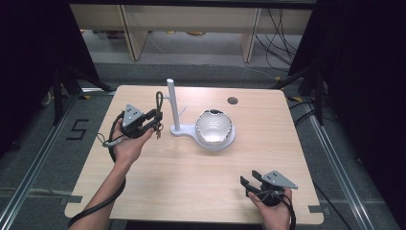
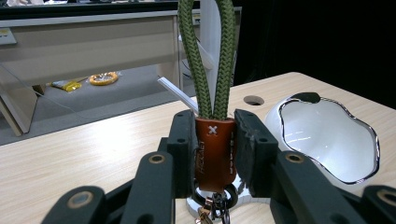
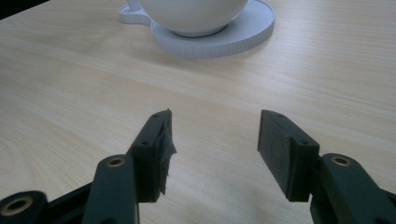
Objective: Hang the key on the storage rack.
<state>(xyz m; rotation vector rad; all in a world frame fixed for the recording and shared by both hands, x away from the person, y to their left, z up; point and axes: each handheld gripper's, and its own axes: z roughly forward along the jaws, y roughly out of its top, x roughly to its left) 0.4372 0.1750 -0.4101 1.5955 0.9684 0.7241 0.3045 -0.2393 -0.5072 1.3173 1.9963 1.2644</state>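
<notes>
Keychain held up beside the stand

My left hand-held gripper (image 2: pixel 212 154) clamps the keychain (image 2: pixel 214 151) by its leather tab, loop upward, just left of the stand's post (image 1: pixel 172 103), probably for hanging. My right hand-held gripper (image 3: pixel 212 149) rests wide, empty, near-right on the surface (image 1: pixel 191 182).

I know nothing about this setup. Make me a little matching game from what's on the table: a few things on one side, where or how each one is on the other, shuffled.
Things:
1. keychain strap
2. white bowl
3. right gripper
4. white post

States:
a. open, holding nothing, near the table's front edge
b. standing upright on the stand, left of the bowl
c. clamped by its brown leather tab in the left gripper, green loop pointing up
d. sitting on the round white base

Pairs: 1-c, 2-d, 3-a, 4-b
</notes>
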